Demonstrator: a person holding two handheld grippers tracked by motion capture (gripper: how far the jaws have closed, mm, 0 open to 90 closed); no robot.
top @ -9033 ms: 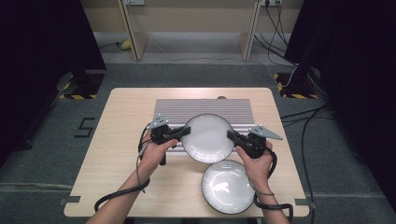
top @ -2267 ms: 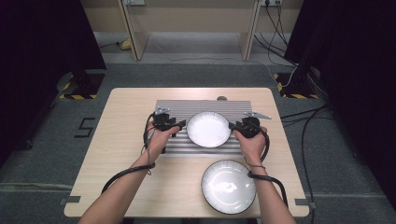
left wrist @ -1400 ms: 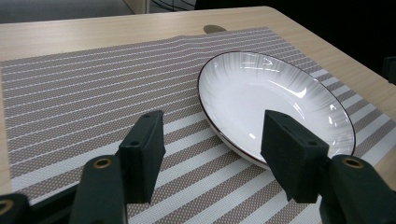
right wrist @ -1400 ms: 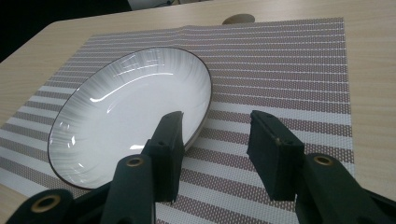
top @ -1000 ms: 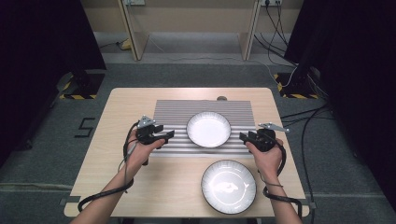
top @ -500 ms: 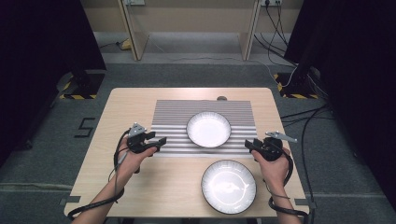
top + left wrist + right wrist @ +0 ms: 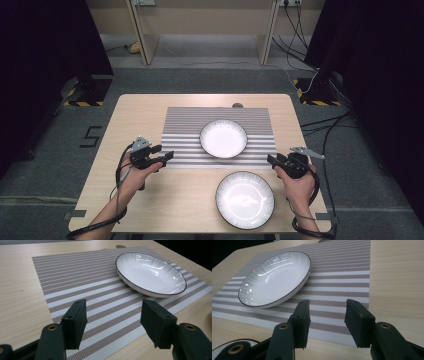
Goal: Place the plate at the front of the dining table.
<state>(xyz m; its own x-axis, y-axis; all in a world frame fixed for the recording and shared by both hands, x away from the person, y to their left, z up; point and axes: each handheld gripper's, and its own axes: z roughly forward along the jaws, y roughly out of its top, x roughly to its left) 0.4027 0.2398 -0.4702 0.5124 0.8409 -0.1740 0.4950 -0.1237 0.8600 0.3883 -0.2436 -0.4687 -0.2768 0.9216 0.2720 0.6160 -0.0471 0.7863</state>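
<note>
A round, glossy white plate point(image 7: 223, 138) with a thin dark rim and fine ribbing (shallow, almost a bowl) sits on the woven striped placemat point(image 7: 185, 130) at the table's point(image 7: 140, 107) centre. The left hand-held gripper point(image 7: 161, 157) at 8 o'clock and the right hand-held gripper point(image 7: 272, 159) at 4 o'clock both stand spread, empty.

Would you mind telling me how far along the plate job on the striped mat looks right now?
Done, it seems: one white plate sits on the striped mat, free of both claws. In hand: nothing; the left claw and right claw are open and empty, one at each near corner of the mat. Possibly left: the second plate lies on the bare table in front of the mat, untouched.
</note>
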